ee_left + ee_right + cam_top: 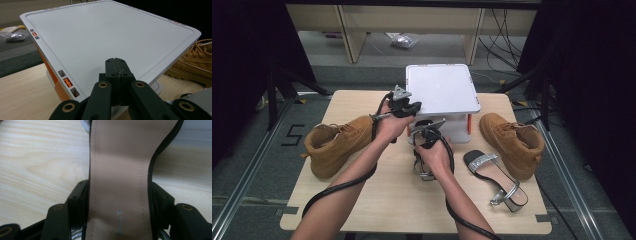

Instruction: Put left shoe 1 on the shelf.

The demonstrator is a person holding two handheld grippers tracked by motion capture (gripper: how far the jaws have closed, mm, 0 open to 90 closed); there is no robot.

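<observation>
The right gripper (pixel 117 202) clamps its black jaws on both edges of a black-rimmed sandal with a tan leather insole (pixel 120 170), held just above the pale wooden table (pixel 32 170) before the white box. The left gripper (pixel 116 72), jaws pressed together and empty, hovers over the white plastic box lid (pixel 107 32).

Lab: curtained rig, trailing cables (pixel 507 35)

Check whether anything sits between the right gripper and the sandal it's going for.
Nothing does. The right gripper has its jaws on either side of the sandal, flanking the insole's edges, with no other object between them.
</observation>
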